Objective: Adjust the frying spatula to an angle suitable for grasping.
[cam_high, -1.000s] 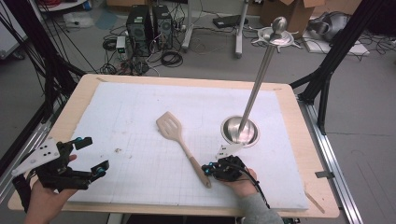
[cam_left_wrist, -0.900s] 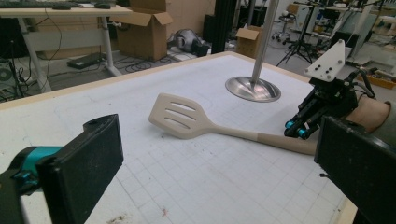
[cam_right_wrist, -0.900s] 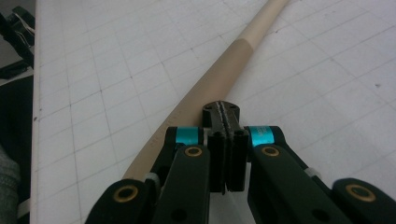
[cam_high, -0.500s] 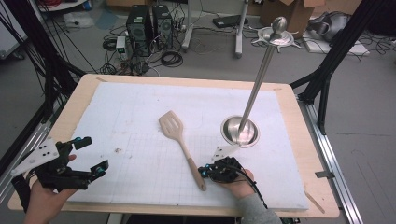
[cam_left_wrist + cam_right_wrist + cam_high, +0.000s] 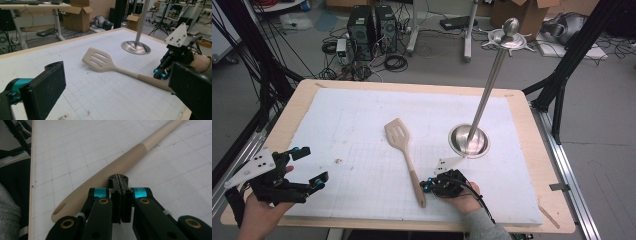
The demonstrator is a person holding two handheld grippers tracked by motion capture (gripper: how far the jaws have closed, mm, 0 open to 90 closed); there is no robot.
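A beige slotted spatula (image 5: 398, 132) lies flat on the white gridded mat (image 5: 362, 120), its handle running toward the front edge. My right gripper (image 5: 424, 186) is shut with nothing between its pads. Its tips (image 5: 118, 180) rest right against the side of the spatula handle (image 5: 130, 157) near the end with the hole. My left gripper (image 5: 313, 163) stands open and empty over the mat's front left corner. In its own view the left gripper (image 5: 119, 77) faces the spatula (image 5: 100, 60), with the right gripper (image 5: 160, 73) beyond it.
A shiny metal stand, round base (image 5: 468, 140) and tall pole (image 5: 489, 85), rises right of the spatula, just behind my right hand. The wooden table edge (image 5: 557, 200) frames the mat. Cables, computers and boxes sit on the floor beyond.
My right gripper has slid a little to the left against the spatula handle, and the handle's end has swung slightly left with it. The left gripper has stayed still.
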